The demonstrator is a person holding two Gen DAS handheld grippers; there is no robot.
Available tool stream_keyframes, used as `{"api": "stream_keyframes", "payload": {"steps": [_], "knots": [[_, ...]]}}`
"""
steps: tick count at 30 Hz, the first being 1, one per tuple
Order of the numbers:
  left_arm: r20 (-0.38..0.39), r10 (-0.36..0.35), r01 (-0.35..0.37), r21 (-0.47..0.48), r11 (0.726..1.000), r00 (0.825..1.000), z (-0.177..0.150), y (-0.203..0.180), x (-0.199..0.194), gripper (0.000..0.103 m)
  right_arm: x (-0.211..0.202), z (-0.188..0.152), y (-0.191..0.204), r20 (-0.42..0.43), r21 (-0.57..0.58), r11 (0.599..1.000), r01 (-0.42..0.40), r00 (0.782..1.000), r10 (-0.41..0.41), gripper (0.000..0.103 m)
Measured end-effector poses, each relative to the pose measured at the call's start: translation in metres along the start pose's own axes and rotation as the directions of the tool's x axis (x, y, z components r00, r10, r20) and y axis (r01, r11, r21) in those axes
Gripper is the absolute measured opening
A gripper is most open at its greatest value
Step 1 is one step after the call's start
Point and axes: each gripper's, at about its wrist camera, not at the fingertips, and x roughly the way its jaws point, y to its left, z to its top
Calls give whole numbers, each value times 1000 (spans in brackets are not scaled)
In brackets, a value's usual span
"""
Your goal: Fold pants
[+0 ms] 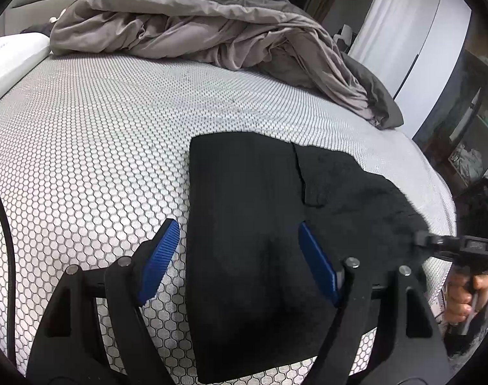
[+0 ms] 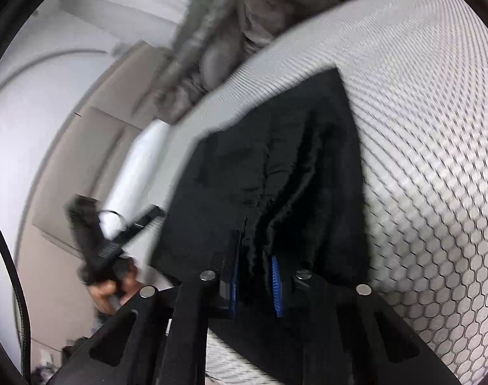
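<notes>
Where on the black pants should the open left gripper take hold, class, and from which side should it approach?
Take the pants by their straight folded left edge, coming in from the bare mattress. That edge lies flat and clear beside the left gripper, whose jaws stand open; the right gripper already pinches the far side.

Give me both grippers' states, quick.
Left gripper: open, holding nothing, above the black pants.
Right gripper: shut on a bunched edge of the pants.

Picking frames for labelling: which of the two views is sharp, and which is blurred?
Left wrist view: sharp, the bed cover pattern crisp, fisheye-bent at the edges. Right wrist view: motion-smeared, the pants and blanket streaked.
</notes>
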Motion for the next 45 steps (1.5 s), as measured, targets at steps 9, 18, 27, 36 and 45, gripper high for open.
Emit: {"api": "stream_keyframes", "payload": {"steps": [9,18,27,36,45], "knots": [[-55,11,-12,-30,999,998,-1,18,8,74,-17,-40,-4,-112,-24,989,149,982,-151,17],[-183,-139,121,-105,987,973,-18,24,22,33,-26,-26,-3,-16,-49,974,222,975,-223,31],[-16,43,-42,82,996,999,-18,-4,-24,35,-47,-15,24,205,-129,909,397,907,-367,36],[-135,-42,92,395,914,990,-60,-86,11,55,58,-43,87,85,-398,846,356,932,-352,47],[-179,-39,102,359,928,983,-53,-42,-2,60,34,-50,56,181,-503,662,556,817,-548,26]]}}
